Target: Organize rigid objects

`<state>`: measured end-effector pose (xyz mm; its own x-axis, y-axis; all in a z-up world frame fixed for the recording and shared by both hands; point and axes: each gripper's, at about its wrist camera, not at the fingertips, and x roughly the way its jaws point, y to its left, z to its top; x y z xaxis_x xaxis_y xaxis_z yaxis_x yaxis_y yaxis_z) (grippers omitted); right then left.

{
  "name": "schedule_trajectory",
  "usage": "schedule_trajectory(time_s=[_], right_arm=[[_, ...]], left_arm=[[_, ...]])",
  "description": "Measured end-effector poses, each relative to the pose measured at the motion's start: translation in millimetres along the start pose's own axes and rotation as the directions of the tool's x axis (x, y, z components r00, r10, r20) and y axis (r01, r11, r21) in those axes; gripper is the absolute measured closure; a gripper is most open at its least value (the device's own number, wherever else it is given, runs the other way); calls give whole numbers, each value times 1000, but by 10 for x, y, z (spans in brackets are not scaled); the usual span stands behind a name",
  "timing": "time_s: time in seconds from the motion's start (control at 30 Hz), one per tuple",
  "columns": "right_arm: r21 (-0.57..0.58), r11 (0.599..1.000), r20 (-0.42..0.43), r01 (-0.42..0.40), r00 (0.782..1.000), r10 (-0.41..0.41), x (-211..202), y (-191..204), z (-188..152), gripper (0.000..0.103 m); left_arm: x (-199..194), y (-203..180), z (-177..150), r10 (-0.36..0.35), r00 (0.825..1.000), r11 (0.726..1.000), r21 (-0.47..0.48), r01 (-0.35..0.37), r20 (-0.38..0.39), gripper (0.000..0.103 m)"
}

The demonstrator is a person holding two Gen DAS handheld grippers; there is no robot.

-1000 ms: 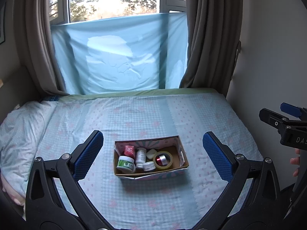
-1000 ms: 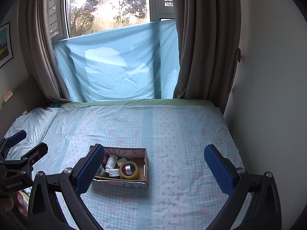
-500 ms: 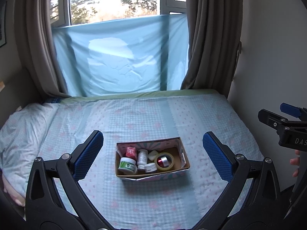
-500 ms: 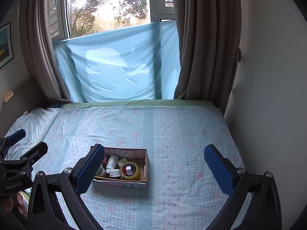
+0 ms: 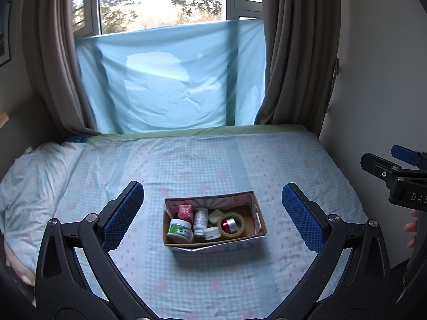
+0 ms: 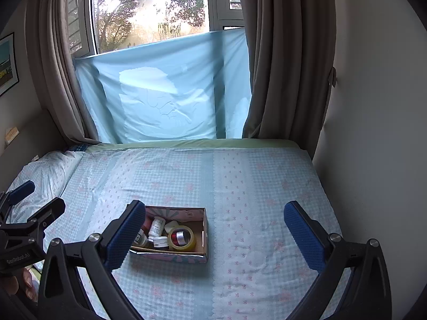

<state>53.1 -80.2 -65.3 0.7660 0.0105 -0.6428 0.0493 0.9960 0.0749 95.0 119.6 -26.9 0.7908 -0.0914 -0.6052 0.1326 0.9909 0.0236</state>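
Observation:
A cardboard box [image 5: 260, 221] stands on the bed; it also shows in the right wrist view [image 6: 205, 226]. Inside lie a green-labelled jar [image 5: 180, 230], a red box [image 5: 185, 211], a white pill bottle [image 5: 200, 218], a small white jar [image 5: 212, 233], a white bar [image 5: 215, 215] and a yellow tape roll [image 5: 231, 224] with a red roll inside. My left gripper [image 5: 212, 217] is open and empty, held back from the box, which sits between its fingers in view. My right gripper [image 6: 213, 237] is open and empty, to the right of the box; its left finger [image 6: 125, 237] hides the box's left end.
The bed [image 5: 213, 160] has a blue checked sheet with a pillow [image 5: 32, 176] at the left. A blue cloth [image 5: 170, 88] hangs under the window between brown curtains. A wall [image 6: 373, 106] borders the bed's right side.
The box has drifted slightly right and lower in the left wrist view as the left gripper shifted a little. Both grippers stay open and empty.

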Motion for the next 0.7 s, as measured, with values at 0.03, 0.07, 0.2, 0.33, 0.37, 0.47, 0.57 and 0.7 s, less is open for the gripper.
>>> schedule_trajectory(time_s=[0.03, 0.07, 0.2, 0.33, 0.37, 0.47, 0.57, 0.7], right_arm=[[0, 1000, 0, 0, 1000, 0, 0, 0, -1, 0], [1, 1000, 1, -2, 1000, 2, -1, -2, 0, 0], [-1, 1000, 2, -1, 1000, 1, 0, -4, -1, 0], [1, 1000, 3, 1, 1000, -1, 22, -8, 7, 0], [0, 1000, 3, 1, 1000, -1, 27, -8, 8, 0], [0, 1000, 3, 3, 1000, -3, 26, -2, 15, 0], [-2, 1000, 4, 6, 1000, -6, 28, 4, 19, 0], [-4, 1000, 6, 9, 1000, -9, 32, 21, 24, 0]], left_arm=[[-4, 0, 3, 1, 1000, 1000, 0, -1, 2, 0], [-7, -6, 5, 1, 1000, 1000, 0, -1, 3, 0], [1, -5, 6, 3, 1000, 1000, 1, -3, 3, 0], [10, 1, -7, 2, 1000, 1000, -4, -2, -7, 0], [11, 8, -7, 1, 1000, 1000, -6, -1, -9, 0], [9, 28, -1, 0, 1000, 1000, -14, 0, -7, 0], [15, 34, 6, 10, 1000, 1000, -18, -10, -7, 0], [32, 21, 3, 46, 999, 999, -11, -46, 3, 0]])
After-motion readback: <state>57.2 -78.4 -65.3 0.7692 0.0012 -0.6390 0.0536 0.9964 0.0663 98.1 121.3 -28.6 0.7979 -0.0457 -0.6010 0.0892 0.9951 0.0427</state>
